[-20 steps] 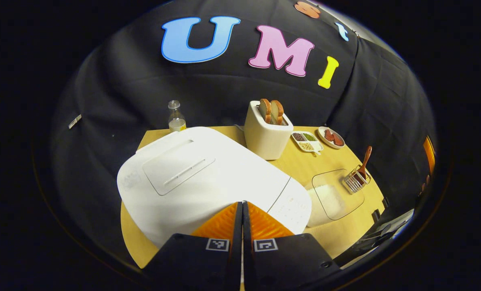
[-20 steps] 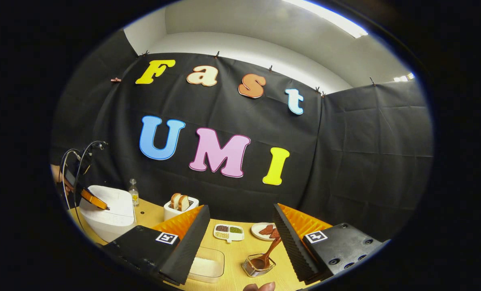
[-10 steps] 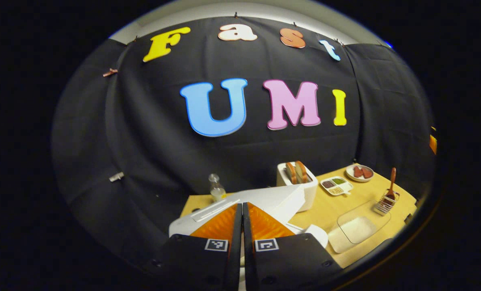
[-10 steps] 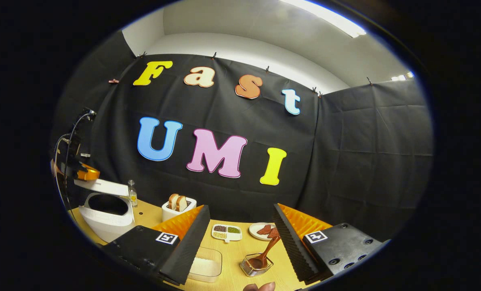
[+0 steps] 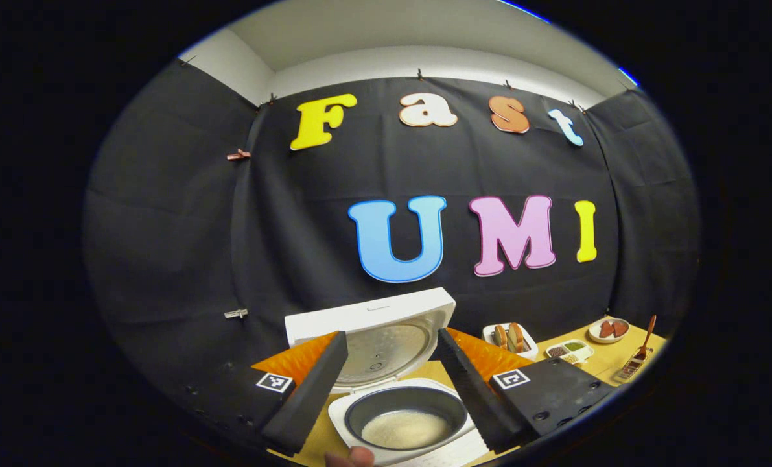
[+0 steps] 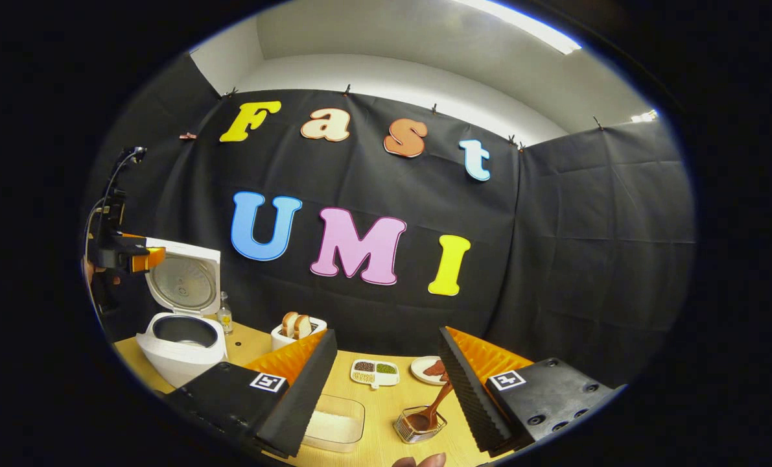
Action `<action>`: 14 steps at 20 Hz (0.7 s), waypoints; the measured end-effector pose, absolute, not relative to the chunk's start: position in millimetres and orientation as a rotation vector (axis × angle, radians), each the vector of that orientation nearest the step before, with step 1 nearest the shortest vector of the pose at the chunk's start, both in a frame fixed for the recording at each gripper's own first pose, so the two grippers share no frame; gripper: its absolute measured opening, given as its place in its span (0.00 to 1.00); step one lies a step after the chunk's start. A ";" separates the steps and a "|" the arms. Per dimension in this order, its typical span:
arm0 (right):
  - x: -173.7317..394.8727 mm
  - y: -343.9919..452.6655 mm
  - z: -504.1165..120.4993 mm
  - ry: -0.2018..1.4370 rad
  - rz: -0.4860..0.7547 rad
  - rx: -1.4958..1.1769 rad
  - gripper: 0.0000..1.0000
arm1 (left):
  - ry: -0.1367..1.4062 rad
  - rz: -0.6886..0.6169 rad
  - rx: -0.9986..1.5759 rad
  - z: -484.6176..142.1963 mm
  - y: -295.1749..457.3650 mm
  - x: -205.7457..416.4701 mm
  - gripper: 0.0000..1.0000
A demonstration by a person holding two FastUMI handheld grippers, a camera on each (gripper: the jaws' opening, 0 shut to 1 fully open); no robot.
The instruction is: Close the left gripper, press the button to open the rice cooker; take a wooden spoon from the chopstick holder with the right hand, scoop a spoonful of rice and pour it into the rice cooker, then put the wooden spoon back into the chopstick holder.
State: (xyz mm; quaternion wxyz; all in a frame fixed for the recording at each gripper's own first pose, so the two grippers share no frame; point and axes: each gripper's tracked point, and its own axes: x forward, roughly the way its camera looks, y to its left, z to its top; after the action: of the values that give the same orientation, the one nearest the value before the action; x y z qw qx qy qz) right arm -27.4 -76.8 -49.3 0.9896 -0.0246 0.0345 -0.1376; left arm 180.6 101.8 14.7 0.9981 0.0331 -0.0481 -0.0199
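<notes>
The white rice cooker (image 5: 360,425) stands with its lid (image 5: 373,318) raised upright, and the dark inner pot (image 5: 405,415) holds some white grains. My left gripper (image 5: 391,336) is open, above and in front of the cooker, with nothing between its fingers. In the right gripper view that left gripper (image 6: 140,254) hangs beside the raised lid (image 6: 185,279), above the cooker (image 6: 181,350). My right gripper (image 6: 386,334) is open over the table. The wooden spoon (image 6: 434,403) leans in the wire chopstick holder (image 6: 420,425) just ahead, between its fingers. A clear box of rice (image 6: 334,421) lies left of the holder.
A toaster with bread (image 6: 298,331), a small bottle (image 6: 225,314), a divided dish of grains (image 6: 374,371) and a plate of sliced meat (image 6: 428,370) stand along the back of the wooden table (image 6: 379,402). A person's fingertip (image 6: 418,462) shows at the bottom edge.
My left gripper has gone from shut to open and risen off the cooker. The lid has swung from closed to fully upright. The right gripper has hardly moved.
</notes>
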 end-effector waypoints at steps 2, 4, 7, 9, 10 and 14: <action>-26.8 -92.6 -62.4 0.099 -0.272 -0.034 0.97 | -0.093 -0.024 0.068 15.3 95.1 166.5 0.96; -28.6 -118.4 -84.1 0.151 -0.290 -0.011 0.98 | -0.119 -0.004 0.070 26.6 84.9 152.1 0.96; -27.3 -151.5 -113.1 0.203 -0.293 0.034 0.98 | -0.150 -0.003 0.040 39.9 60.6 129.8 0.96; -24.0 -173.4 -139.5 0.253 -0.285 0.054 0.98 | -0.147 -0.006 0.043 39.1 43.2 119.2 0.97; -20.7 -183.3 -151.6 0.273 -0.275 0.067 0.98 | -0.144 -0.008 0.046 37.5 34.5 115.1 0.96; -6.3 -215.4 -200.2 0.348 -0.223 0.129 0.98 | -0.114 -0.009 0.015 31.3 2.1 103.5 0.97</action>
State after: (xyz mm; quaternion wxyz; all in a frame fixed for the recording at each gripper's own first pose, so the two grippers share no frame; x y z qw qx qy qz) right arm -6.3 -215.4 -200.2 0.9767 0.0640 0.1725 -0.1106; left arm 103.5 2.1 31.3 0.9983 0.0074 -0.0570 -0.0046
